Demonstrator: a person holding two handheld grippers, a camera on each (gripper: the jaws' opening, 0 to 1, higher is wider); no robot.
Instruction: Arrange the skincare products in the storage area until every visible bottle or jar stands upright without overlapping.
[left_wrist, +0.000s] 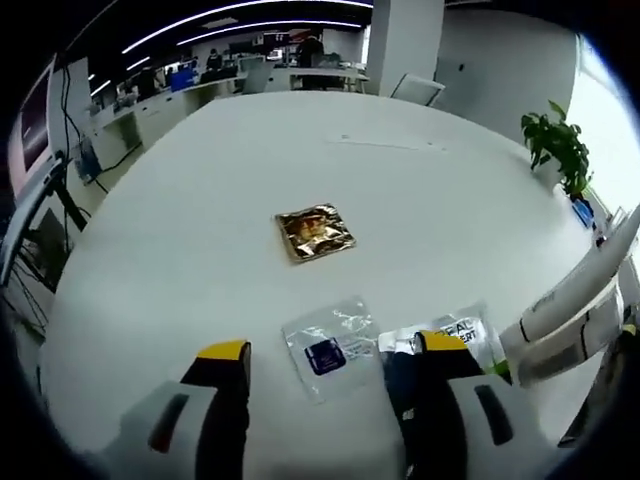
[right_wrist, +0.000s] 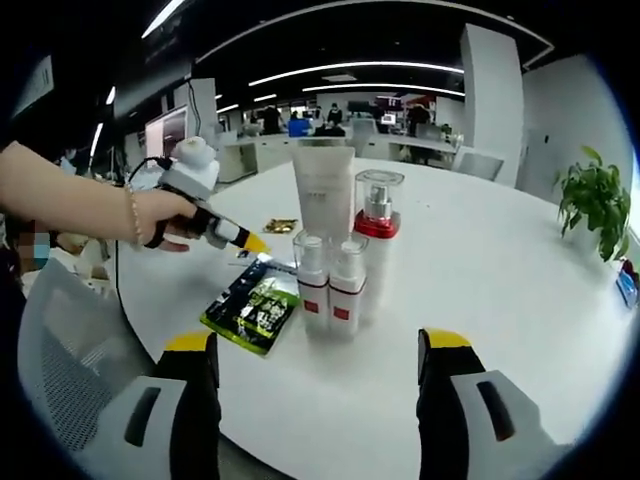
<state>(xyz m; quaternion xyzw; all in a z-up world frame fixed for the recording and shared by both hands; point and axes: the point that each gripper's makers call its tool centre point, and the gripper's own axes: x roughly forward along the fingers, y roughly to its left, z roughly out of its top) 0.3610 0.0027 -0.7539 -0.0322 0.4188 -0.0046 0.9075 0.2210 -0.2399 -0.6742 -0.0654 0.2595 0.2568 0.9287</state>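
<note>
In the left gripper view, the left hand-held gripper (left_wrist: 330, 365) has its two yellow-tipped jaws apart, with nothing between them. They hang over a white round desk (left_wrist: 200, 200). Between the jaws, on the desk, lies a clear sachet (left_wrist: 330, 348) with a dark blue label. Just to its right lies a second clear sachet (left_wrist: 462, 333) with printed letters, partly hidden behind the right jaw. Further away, near the middle of the desk, lies a gold foil sachet (left_wrist: 315, 232), flat. A green plant (left_wrist: 556, 143) stands at the far right edge of the desk.

In the right gripper view, the right hand-held gripper (right_wrist: 318, 350) also has its jaws apart and holds nothing. Ahead of it, the skincare products stand upright in a close group on the desk: a tall white tube (right_wrist: 324, 192) at the back, a pump bottle with a clear cap and red collar (right_wrist: 377, 240) just to its right, and two small bottles with red labels (right_wrist: 331, 285) in front, side by side. What is inside them I cannot tell. To the left of the group a green and black sachet (right_wrist: 252, 309) lies flat. Further left, a person's hand (right_wrist: 165, 217) holds the other hand-held gripper over the desk.
</note>
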